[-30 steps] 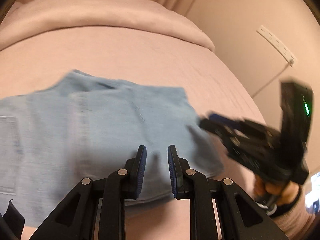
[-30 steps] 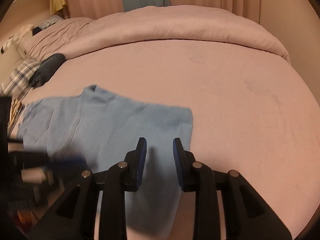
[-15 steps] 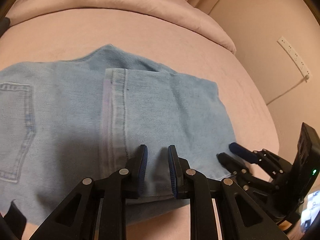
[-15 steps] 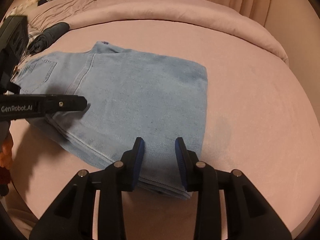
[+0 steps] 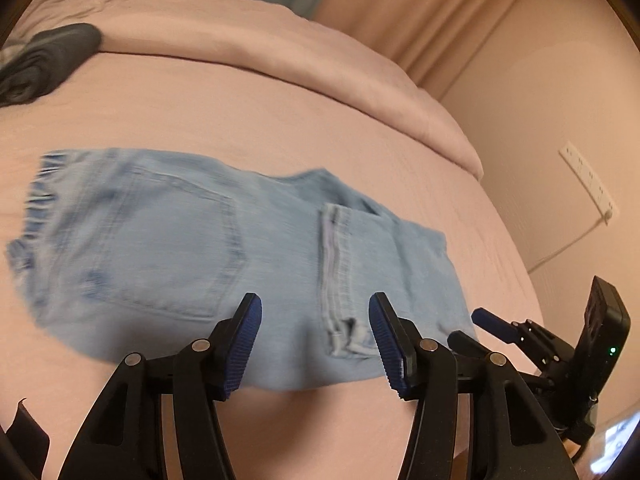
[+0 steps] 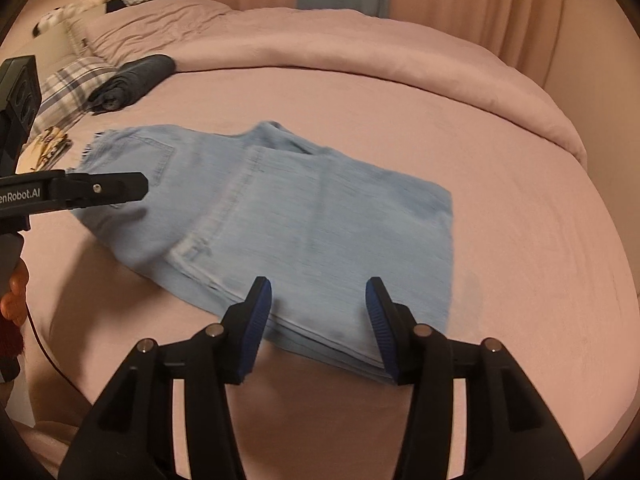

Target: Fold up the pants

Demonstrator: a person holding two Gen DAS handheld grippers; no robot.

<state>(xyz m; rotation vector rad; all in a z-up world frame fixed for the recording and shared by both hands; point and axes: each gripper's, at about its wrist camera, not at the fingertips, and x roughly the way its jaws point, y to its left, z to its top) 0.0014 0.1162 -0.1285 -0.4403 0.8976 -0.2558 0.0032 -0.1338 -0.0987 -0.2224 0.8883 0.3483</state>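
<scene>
The light blue denim pants [image 5: 200, 248] lie folded flat on the pink bed, back pocket up at the left, leg hems laid over the right part. They also show in the right wrist view [image 6: 304, 216]. My left gripper [image 5: 316, 340] is open and empty, just above the near edge of the pants. My right gripper [image 6: 318, 320] is open and empty over the near right corner of the stack. The right gripper shows at the right in the left wrist view [image 5: 500, 332], and the left gripper at the left in the right wrist view [image 6: 100, 188].
The pink bed sheet [image 6: 540, 280] spreads all round, with a rolled pink duvet [image 6: 360, 40] at the back. A dark rolled garment [image 6: 132, 80] and plaid pillow [image 6: 68, 84] lie far left. A wall with a power strip [image 5: 588, 184] stands to the right.
Both grippers have opened wide and drawn back from the pants. The folded pants now lie released on the bed.
</scene>
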